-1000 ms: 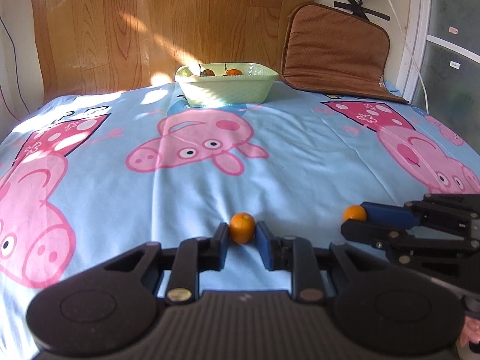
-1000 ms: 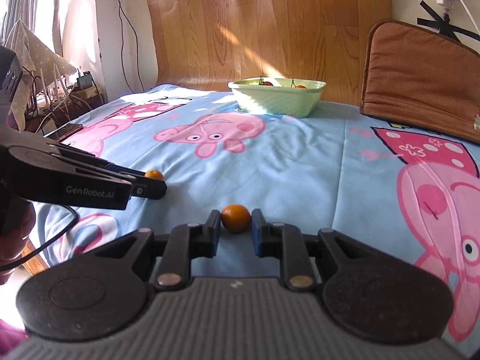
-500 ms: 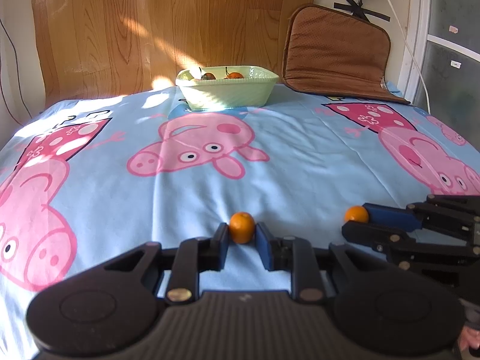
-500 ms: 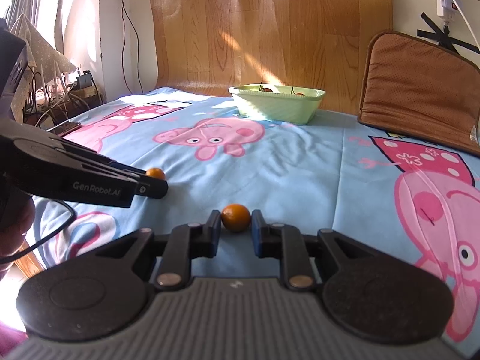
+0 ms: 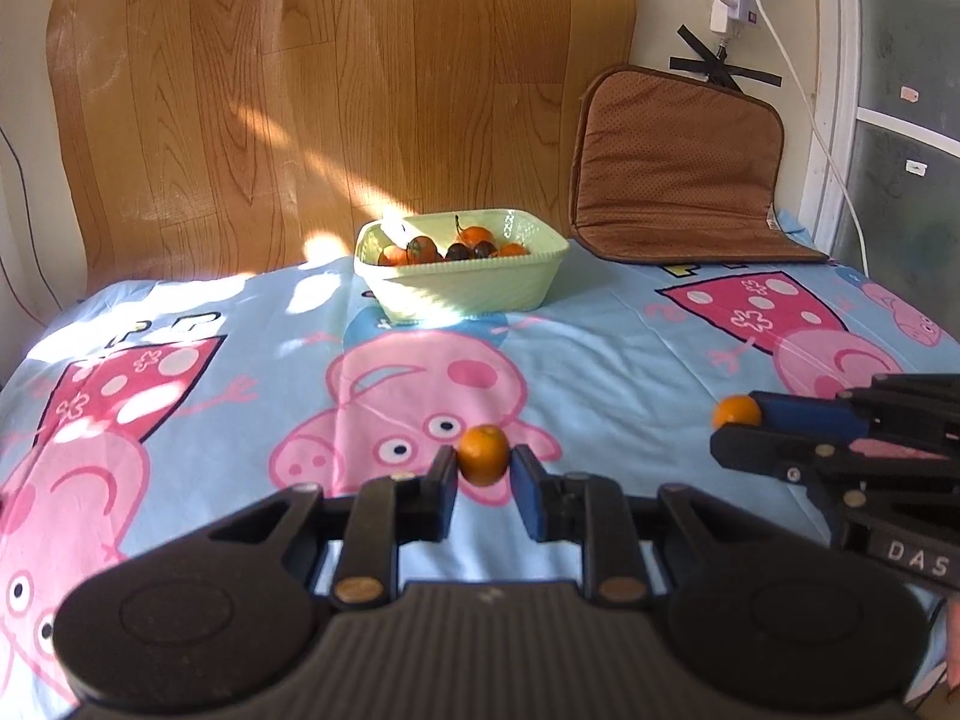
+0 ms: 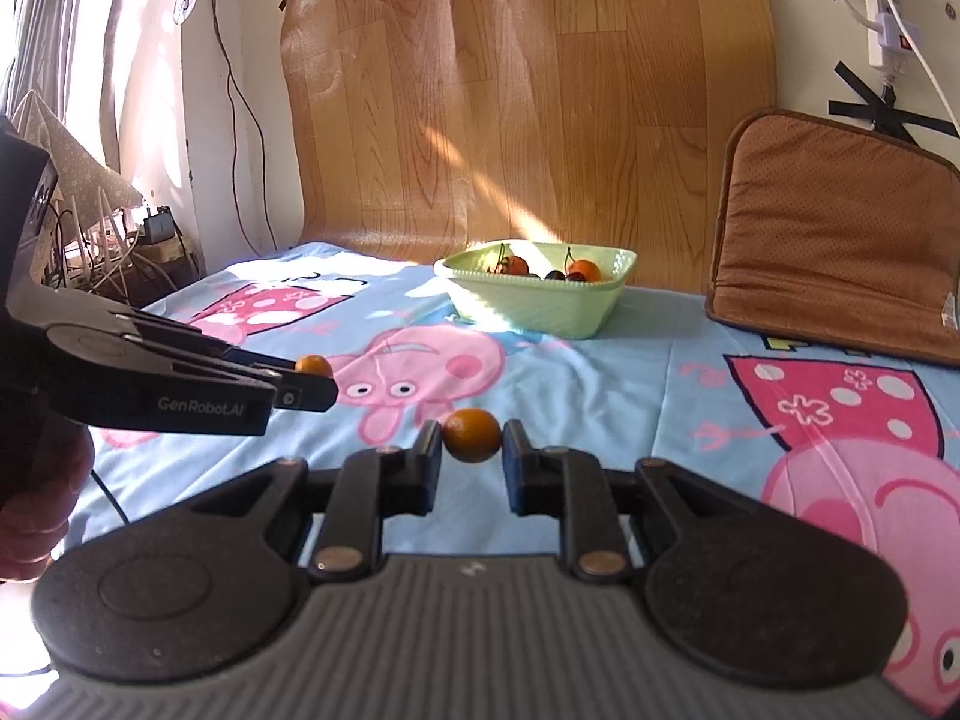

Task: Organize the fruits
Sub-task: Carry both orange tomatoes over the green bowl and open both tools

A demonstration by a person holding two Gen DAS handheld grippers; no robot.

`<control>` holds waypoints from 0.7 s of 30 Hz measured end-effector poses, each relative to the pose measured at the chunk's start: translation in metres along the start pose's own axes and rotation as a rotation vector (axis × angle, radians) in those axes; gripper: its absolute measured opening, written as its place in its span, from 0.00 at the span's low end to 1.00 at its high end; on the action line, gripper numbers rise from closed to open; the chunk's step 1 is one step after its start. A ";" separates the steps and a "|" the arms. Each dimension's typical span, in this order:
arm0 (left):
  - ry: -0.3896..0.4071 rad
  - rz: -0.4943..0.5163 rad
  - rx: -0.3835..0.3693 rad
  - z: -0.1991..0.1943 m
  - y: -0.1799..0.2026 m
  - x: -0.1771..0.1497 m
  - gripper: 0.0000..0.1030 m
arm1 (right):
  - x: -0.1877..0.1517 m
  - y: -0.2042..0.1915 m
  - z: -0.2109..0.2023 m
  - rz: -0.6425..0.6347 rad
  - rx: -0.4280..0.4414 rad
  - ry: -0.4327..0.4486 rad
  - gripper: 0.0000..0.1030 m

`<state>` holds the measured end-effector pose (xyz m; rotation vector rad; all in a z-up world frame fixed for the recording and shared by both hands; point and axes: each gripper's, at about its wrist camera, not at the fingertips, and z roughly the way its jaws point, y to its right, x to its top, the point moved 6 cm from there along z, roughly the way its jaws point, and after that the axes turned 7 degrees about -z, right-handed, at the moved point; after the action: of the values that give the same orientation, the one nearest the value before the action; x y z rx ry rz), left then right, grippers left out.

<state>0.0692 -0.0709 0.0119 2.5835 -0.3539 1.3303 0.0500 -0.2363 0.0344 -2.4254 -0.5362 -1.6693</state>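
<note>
The bed point(image 5: 180, 312) under its blue cartoon-pig sheet fills the scene, with a wood-grain panel point(image 5: 336, 90) against the wall behind and a brown cushion point(image 5: 678, 168) leaning beside it. At the far edge of the bed sits the pale green basket point(image 5: 462, 294), already holding several small orange and dark fruits.

Your left tongs point(image 5: 483, 474) are clenched on a small orange fruit point(image 5: 483, 455), pinched between the two pads and clear of the sheet. Your right tongs point(image 6: 473, 450) likewise grasp a second orange fruit point(image 6: 472, 435), seen in the left view out at the right edge.

What matters for the coming move is where the basket lies from each pair. It is straight ahead and well apart from both, slightly left of the line your left tongs point along and a little right of centre for your right tongs. Neither hand looks clearly nearer. The fruits are nearly round, so their orientation hardly matters; I judge you only need to carry each forward over the rim before letting go.
</note>
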 end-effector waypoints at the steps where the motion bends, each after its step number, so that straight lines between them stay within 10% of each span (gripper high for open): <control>1: 0.005 0.004 -0.001 0.002 0.000 0.005 0.20 | 0.004 0.001 0.003 -0.004 0.001 0.004 0.23; 21: 0.066 0.040 0.094 0.092 -0.028 0.111 0.20 | 0.090 0.064 0.098 0.063 0.000 0.049 0.23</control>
<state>0.2108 -0.0843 0.0481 2.6132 -0.3410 1.4757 0.1878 -0.2458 0.0869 -2.3693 -0.4477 -1.6980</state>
